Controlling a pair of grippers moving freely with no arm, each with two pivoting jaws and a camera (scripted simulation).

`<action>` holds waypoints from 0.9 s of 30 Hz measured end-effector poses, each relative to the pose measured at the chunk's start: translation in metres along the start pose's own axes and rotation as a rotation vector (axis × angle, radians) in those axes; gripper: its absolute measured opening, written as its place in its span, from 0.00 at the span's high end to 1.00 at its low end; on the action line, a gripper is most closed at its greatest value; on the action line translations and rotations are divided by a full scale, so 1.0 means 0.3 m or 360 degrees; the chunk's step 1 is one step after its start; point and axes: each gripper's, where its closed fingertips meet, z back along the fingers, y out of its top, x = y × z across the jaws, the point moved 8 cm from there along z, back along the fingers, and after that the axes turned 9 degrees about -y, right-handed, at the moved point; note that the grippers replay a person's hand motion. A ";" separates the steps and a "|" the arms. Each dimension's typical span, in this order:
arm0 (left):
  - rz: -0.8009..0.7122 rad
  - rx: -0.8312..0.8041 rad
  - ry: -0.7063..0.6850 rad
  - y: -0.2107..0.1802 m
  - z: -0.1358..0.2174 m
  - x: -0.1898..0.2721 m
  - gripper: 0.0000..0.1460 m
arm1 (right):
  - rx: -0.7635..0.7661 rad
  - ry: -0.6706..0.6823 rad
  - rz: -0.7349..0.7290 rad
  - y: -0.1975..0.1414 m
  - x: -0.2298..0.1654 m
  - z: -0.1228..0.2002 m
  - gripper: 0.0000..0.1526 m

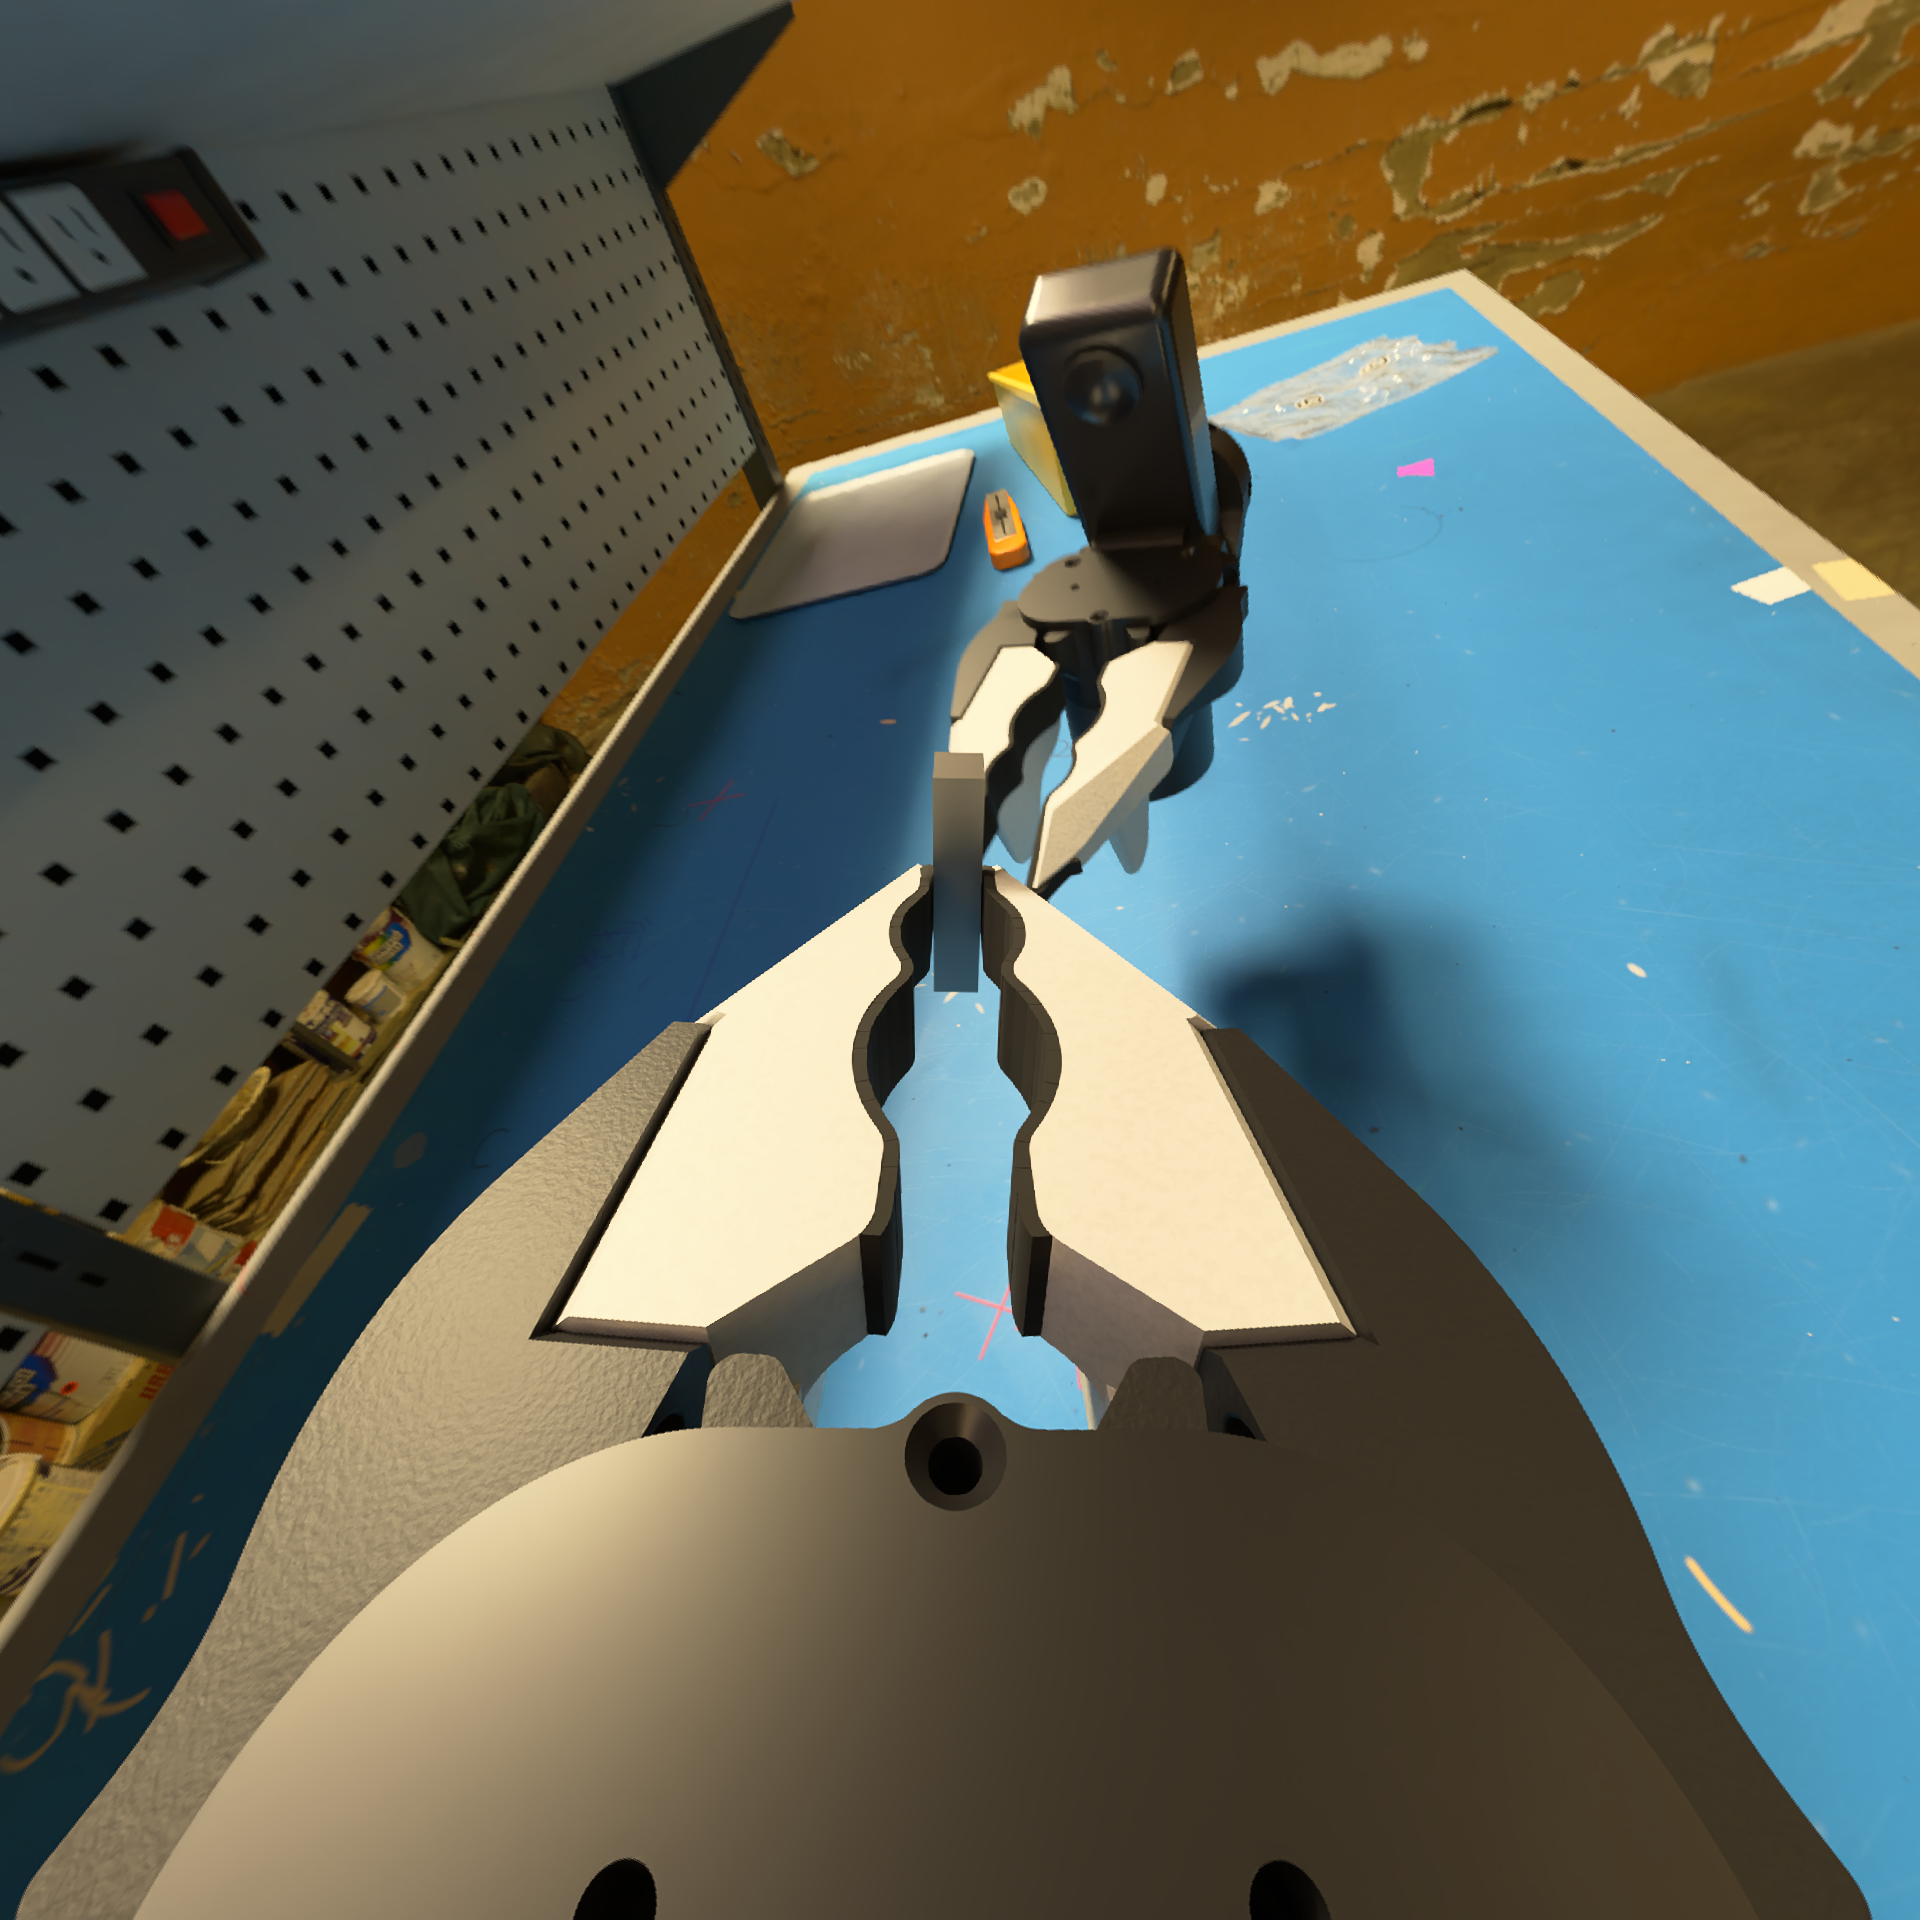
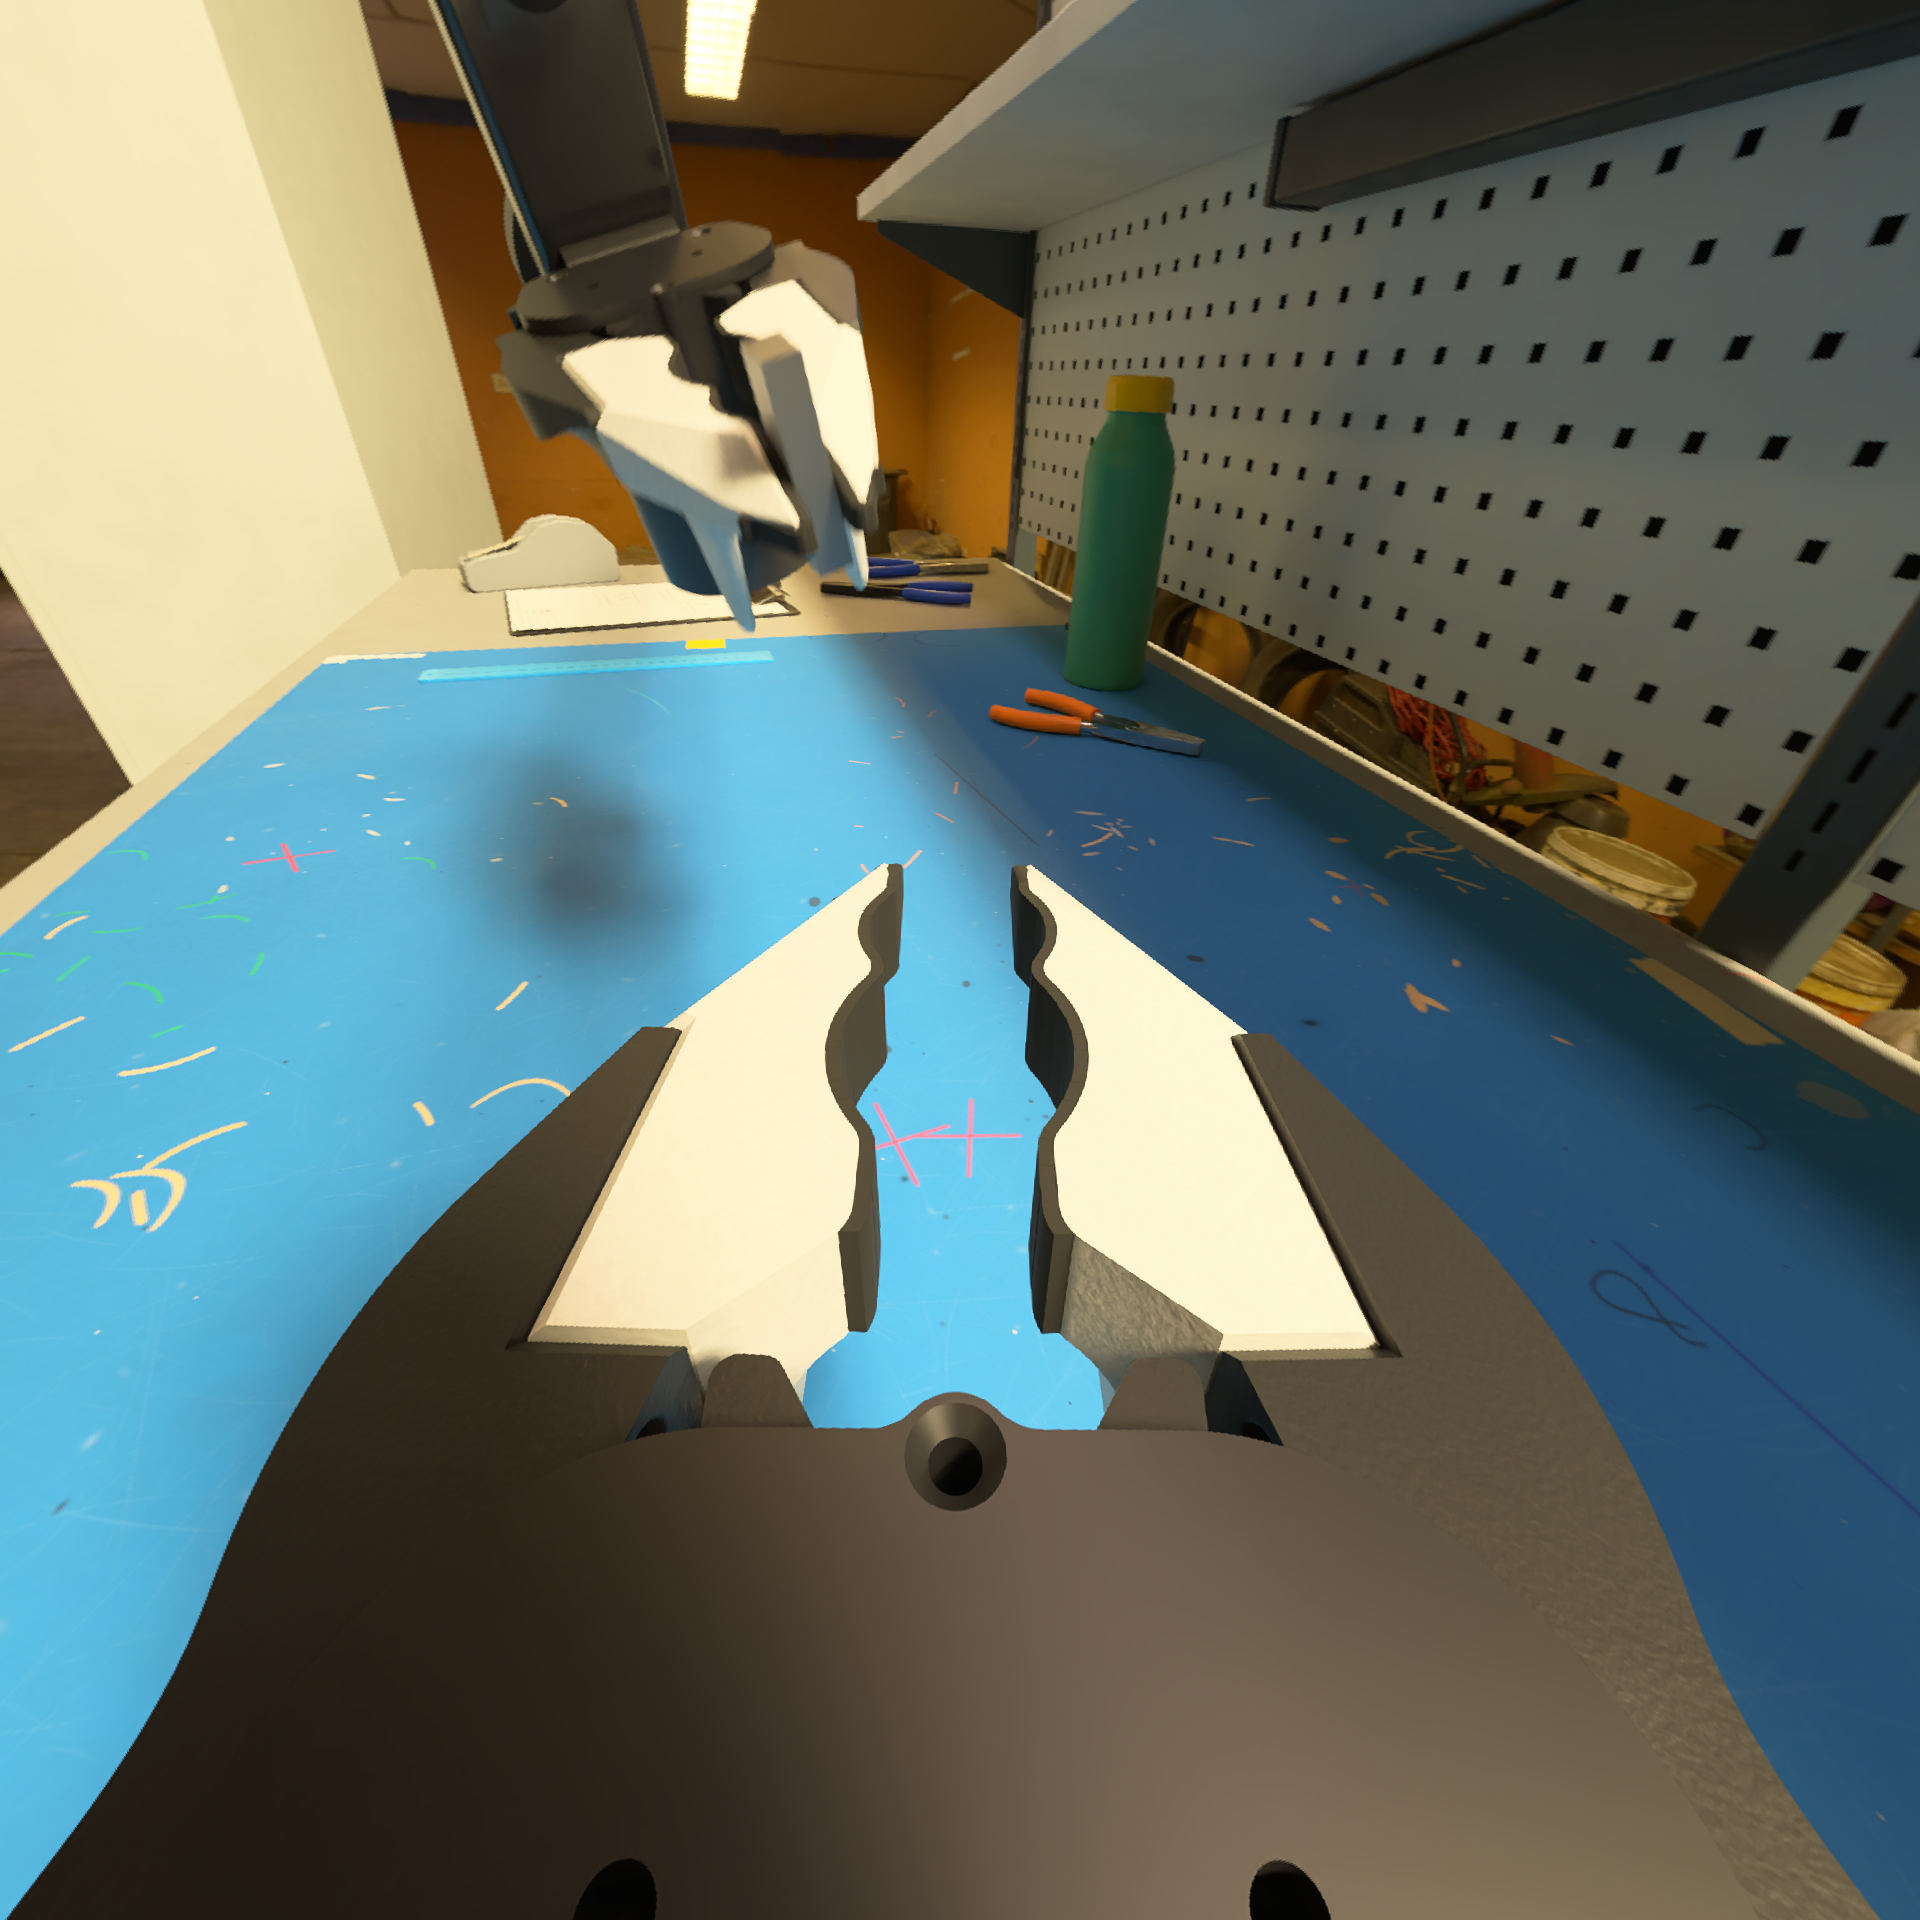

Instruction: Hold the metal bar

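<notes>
Aloft over the blue bench (image 1: 1558, 1039), my left gripper (image 1: 956, 883) clamps the metal bar (image 1: 957, 831).
My right gripper (image 2: 956, 873), fingers parted, grips nothing.

The left claw (image 1: 957, 883) grips a grey metal bar (image 1: 957, 873) between its fingertips, the bar standing upright above the blue tabletop (image 1: 1507, 1039). Just beyond it hangs the right claw (image 1: 1023, 821), its jaws parted and empty. Farther past that lie a grey tray (image 1: 862, 530), an orange utility knife (image 1: 1004, 530) and a yellow box (image 1: 1029, 416).
</notes>
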 end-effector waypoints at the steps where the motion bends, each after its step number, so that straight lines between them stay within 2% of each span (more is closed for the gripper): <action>1: 0.0004 -0.0016 -0.0013 -0.010 -0.026 0.001 0.95 | -0.0004 -0.0017 0.0005 0.002 0.005 0.005 0.86; 5: 0.0063 0.0061 -0.0035 -0.049 -0.100 0.021 0.95 | -0.0014 -0.0081 0.0002 0.009 0.026 0.021 0.79; 10: 0.0035 0.0068 -0.0002 -0.066 -0.135 0.040 0.95 | -0.0005 -0.0178 0.0038 0.012 0.045 0.029 0.75; 12: 0.0018 0.0079 0.0005 -0.066 -0.135 0.041 0.95 | -0.0011 -0.0289 0.0116 0.027 0.066 0.041 0.72; 15: 0.0048 0.0098 0.0013 -0.083 -0.132 0.028 0.95 | 0.0076 -0.0546 0.0184 0.105 0.138 0.094 0.66; 20: 0.0043 0.0124 0.0020 -0.089 -0.129 0.024 0.95 | 0.0046 -0.1085 0.0369 0.304 0.397 0.196 0.48; 23: 0.0021 0.0123 0.0029 -0.087 -0.125 0.028 0.95 | 0.0010 -0.1188 0.0330 0.386 0.589 0.209 0.37; 25: 0.0024 0.0124 0.0037 -0.089 -0.120 0.026 0.95 | -0.0127 -0.1292 0.0346 0.419 0.708 0.201 0.31; 27: 0.0035 0.0137 0.0043 -0.091 -0.114 0.021 0.95 | -0.0269 -0.1349 0.0404 0.425 0.812 0.186 0.29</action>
